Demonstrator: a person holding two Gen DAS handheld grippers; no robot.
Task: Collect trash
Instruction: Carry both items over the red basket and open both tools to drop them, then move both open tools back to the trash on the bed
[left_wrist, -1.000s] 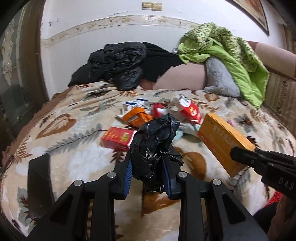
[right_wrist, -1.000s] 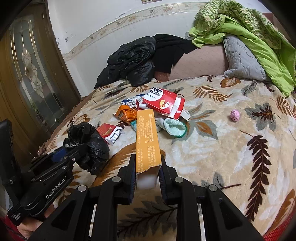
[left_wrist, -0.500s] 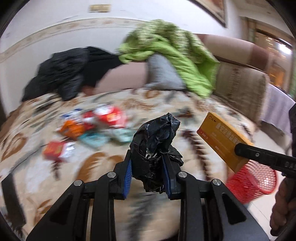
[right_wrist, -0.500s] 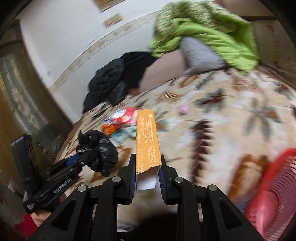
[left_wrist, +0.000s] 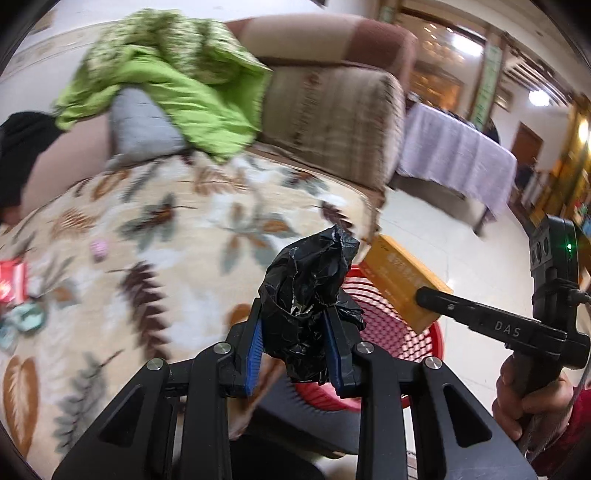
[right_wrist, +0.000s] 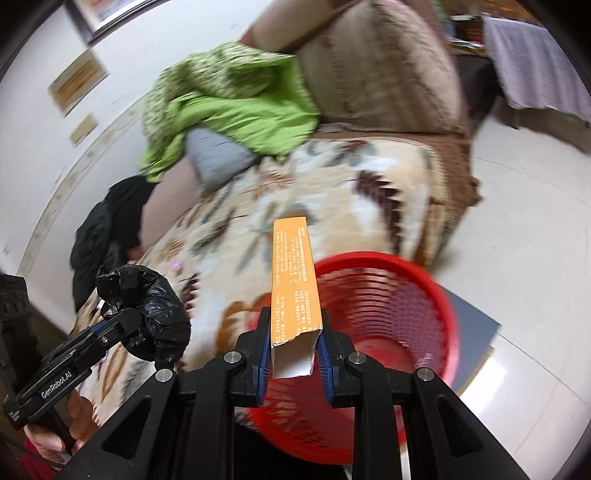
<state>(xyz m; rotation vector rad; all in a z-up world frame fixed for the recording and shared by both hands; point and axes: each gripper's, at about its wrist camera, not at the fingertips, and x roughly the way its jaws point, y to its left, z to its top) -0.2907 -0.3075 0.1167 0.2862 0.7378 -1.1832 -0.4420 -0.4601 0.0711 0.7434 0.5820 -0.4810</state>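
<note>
My left gripper (left_wrist: 295, 345) is shut on a crumpled black plastic bag (left_wrist: 308, 291), held near the bed's edge just left of a red mesh basket (left_wrist: 388, 328). The bag also shows in the right wrist view (right_wrist: 147, 314). My right gripper (right_wrist: 291, 350) is shut on a long orange carton (right_wrist: 293, 280), held over the red basket (right_wrist: 388, 317) on the floor. The carton shows in the left wrist view (left_wrist: 404, 280) above the basket.
The leaf-patterned blanket (left_wrist: 166, 258) covers the bed, with a small pink ball (left_wrist: 99, 249) and red packaging (left_wrist: 13, 280) at the left. A green quilt (left_wrist: 173, 85) and grey pillow (left_wrist: 142, 129) lie at the back. A cloth-covered table (left_wrist: 454, 158) stands across the tiled floor.
Both grippers have swung right, away from the trash pile on the bed and toward the red basket on the floor, still holding the bag and the carton.
</note>
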